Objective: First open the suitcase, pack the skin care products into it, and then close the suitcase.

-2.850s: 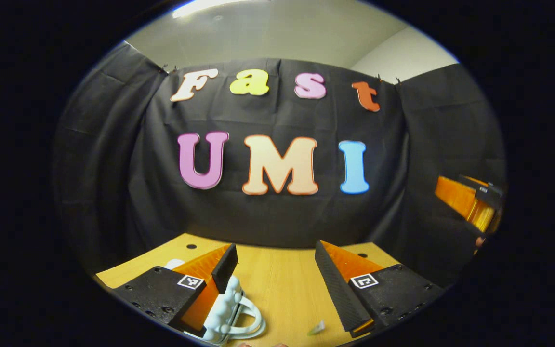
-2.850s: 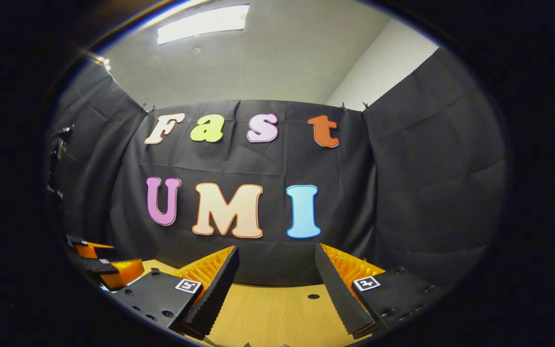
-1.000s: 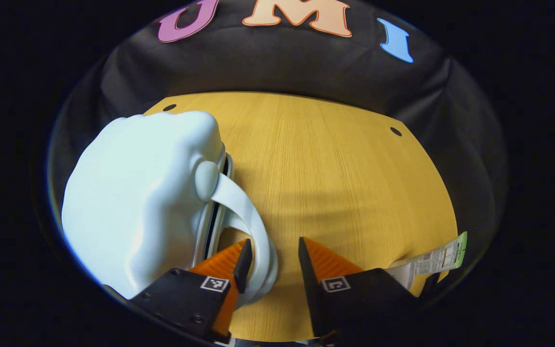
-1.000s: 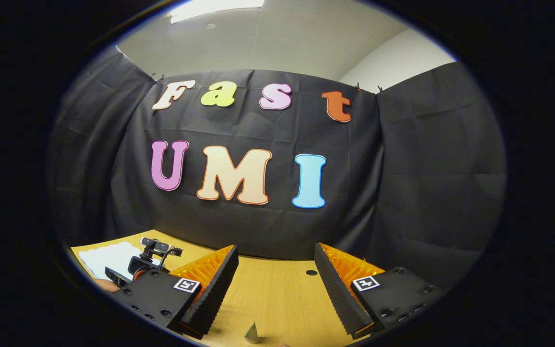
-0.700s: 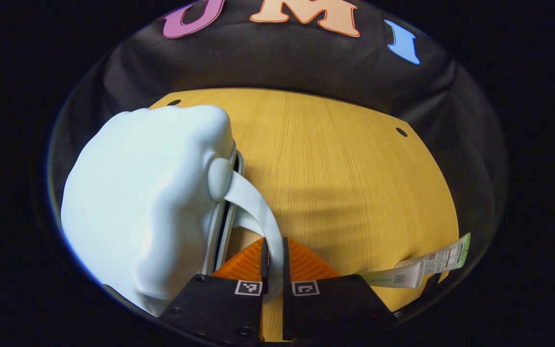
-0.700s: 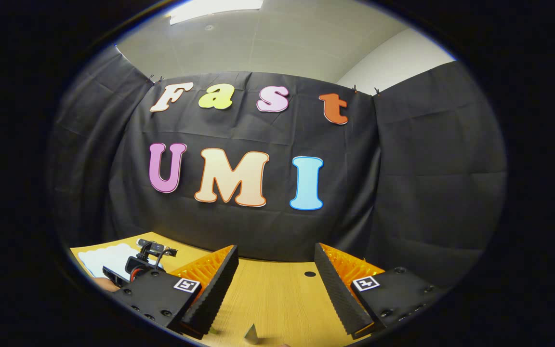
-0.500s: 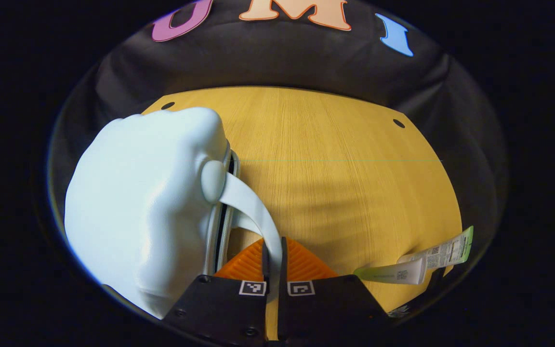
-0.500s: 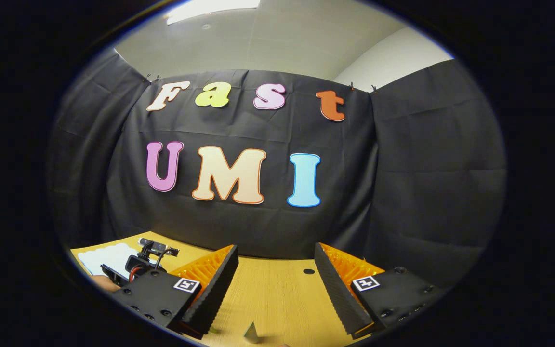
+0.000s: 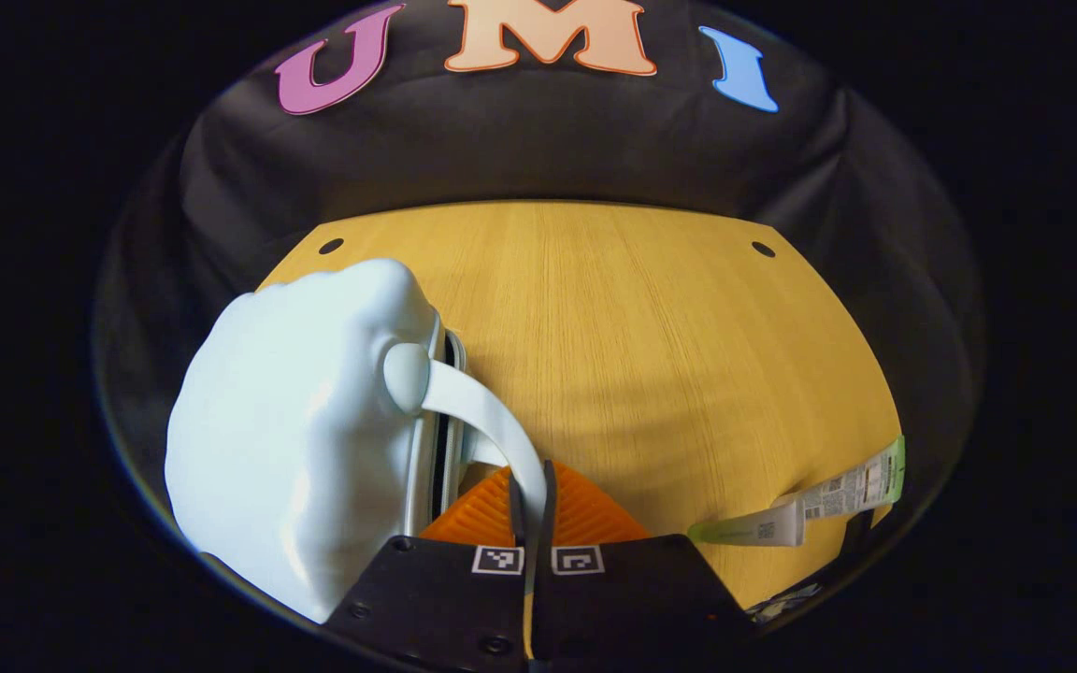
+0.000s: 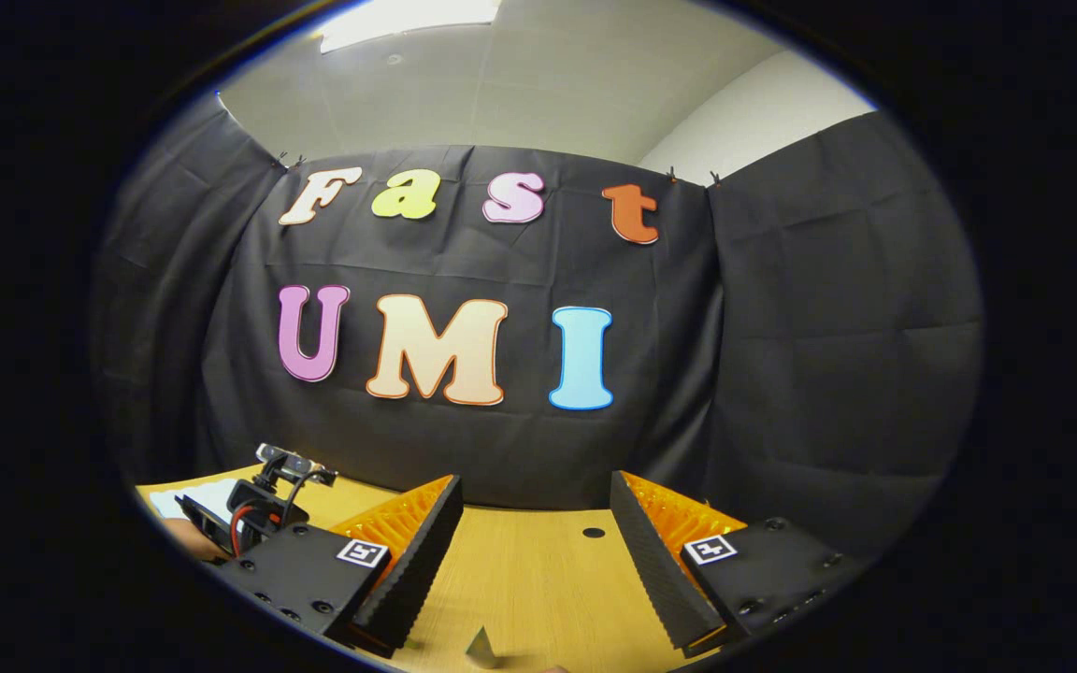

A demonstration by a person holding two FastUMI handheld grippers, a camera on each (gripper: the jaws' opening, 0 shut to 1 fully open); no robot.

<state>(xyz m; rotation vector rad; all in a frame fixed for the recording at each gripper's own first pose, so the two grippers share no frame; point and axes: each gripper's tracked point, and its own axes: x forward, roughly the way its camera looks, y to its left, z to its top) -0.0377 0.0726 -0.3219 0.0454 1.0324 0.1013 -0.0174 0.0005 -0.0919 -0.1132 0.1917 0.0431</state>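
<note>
A pale blue, puffy suitcase (image 9: 295, 439) lies on the wooden table (image 9: 651, 346) at the left of the left gripper view. A dark slit shows along its zip seam. My left gripper (image 9: 529, 475) is shut on the suitcase's curved handle strap (image 9: 478, 411), which runs down between the fingers. A white and green skin care tube (image 9: 796, 509) lies flat at the right near the table edge. In the right gripper view, my right gripper (image 10: 535, 486) hangs open above the table with nothing between its fingers. The tube's tip (image 10: 481, 645) pokes up below it.
In the right gripper view the other gripper's camera mount (image 10: 263, 500) and a hand (image 10: 185, 537) show at the far left, with a bit of the suitcase (image 10: 191, 497) behind. Two small holes (image 9: 763, 250) mark the table's far corners. Black cloth walls the table's back and sides.
My left gripper came down to the suitcase and shut on its handle strap. Since then its view has drawn back slightly with the strap held. The right gripper has hardly moved.
</note>
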